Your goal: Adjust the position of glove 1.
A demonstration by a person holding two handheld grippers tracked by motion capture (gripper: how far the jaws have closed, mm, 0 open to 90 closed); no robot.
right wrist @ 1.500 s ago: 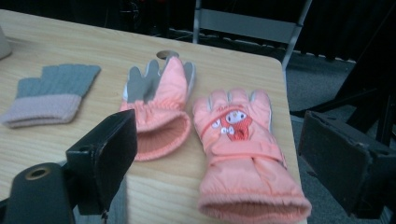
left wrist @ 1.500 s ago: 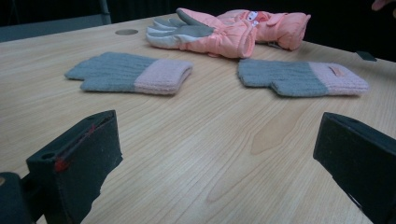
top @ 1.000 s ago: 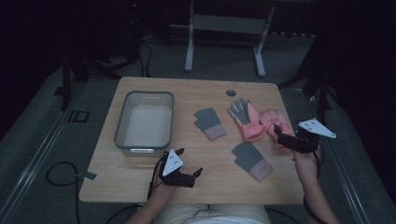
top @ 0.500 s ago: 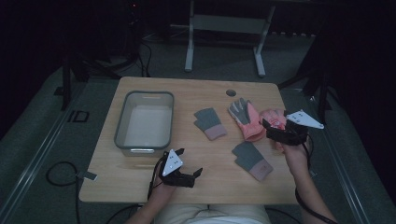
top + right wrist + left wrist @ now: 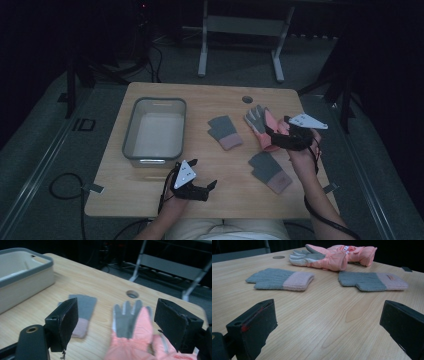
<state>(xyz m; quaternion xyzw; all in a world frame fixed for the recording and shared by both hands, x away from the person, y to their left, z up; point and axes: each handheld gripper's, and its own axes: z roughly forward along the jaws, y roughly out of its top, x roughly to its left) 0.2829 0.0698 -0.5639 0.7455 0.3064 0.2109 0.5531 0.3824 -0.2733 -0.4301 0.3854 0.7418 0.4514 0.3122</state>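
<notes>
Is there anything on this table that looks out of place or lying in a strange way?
Nothing is spilled or damaged. The pink ski gloves lie partly one over the other near the right tongs, unlike the two knitted gloves, which lie flat and apart. The bin stands straight.

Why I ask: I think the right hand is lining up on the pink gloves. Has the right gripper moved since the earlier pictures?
Yes. The right gripper has shifted left and slightly up-table, from the table's right edge onto the pink gloves; its jaws, just closing a little, are open.
</notes>
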